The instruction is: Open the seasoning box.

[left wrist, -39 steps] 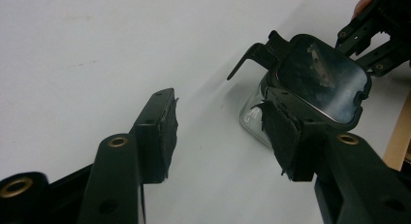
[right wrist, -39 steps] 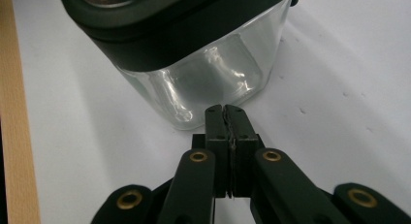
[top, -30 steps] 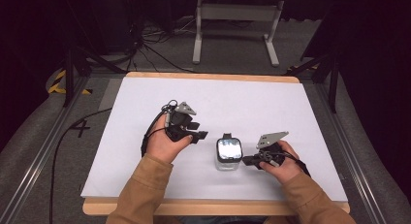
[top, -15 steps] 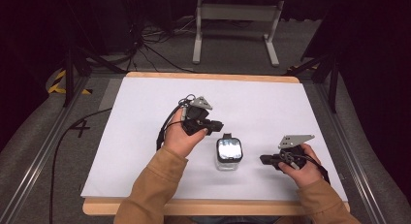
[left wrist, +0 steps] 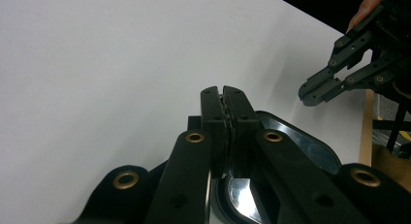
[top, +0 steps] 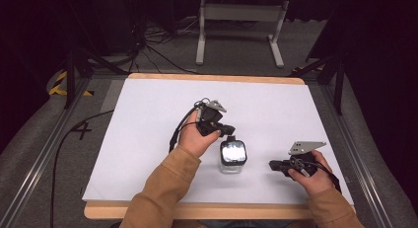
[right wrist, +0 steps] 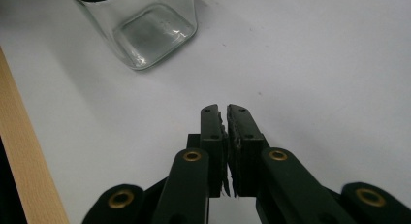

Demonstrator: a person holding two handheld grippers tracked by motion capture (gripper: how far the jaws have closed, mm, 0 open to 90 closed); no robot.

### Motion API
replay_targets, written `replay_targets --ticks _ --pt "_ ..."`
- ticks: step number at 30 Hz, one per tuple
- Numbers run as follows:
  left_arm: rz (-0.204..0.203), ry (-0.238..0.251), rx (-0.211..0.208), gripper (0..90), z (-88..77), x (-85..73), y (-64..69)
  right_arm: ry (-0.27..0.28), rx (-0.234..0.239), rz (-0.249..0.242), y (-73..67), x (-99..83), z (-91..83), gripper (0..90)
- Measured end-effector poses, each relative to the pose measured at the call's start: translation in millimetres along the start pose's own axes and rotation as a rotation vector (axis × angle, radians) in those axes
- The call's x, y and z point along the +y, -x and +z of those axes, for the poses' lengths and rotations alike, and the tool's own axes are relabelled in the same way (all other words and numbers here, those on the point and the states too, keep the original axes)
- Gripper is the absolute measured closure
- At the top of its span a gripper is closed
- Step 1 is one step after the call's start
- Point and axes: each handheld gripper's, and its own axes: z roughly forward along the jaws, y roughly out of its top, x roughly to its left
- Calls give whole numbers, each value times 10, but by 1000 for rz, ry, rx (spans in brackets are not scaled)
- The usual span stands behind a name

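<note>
On the white table [top: 148,139], both grippers, left [top: 229,132] and right [top: 274,165], flank the jar [top: 232,156], closed, empty.

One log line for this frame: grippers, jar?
left gripper: shut, empty, above jar lid | right gripper: shut, empty, right of jar | jar: upright on table

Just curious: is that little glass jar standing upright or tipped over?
Upright: the glass jar stands on its square base on the white table, black lid uppermost.
</note>
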Motion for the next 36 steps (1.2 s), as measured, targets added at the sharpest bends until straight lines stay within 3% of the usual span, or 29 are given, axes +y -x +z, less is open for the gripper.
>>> replay_targets --ticks 9,17,24,36 --pt "-15 -31 -16 892 58 -18 -27 -1 9 0 -13 0 15 849" --pt "-19 -28 2 894 67 -26 -24 7 31 -1 -48 22 30 841" --pt "-25 -29 -8 897 64 -29 -43 6 36 -30 -114 52 62 841" --pt "-36 -28 -5 898 69 -27 -43 77 69 -105 -363 239 98 888"
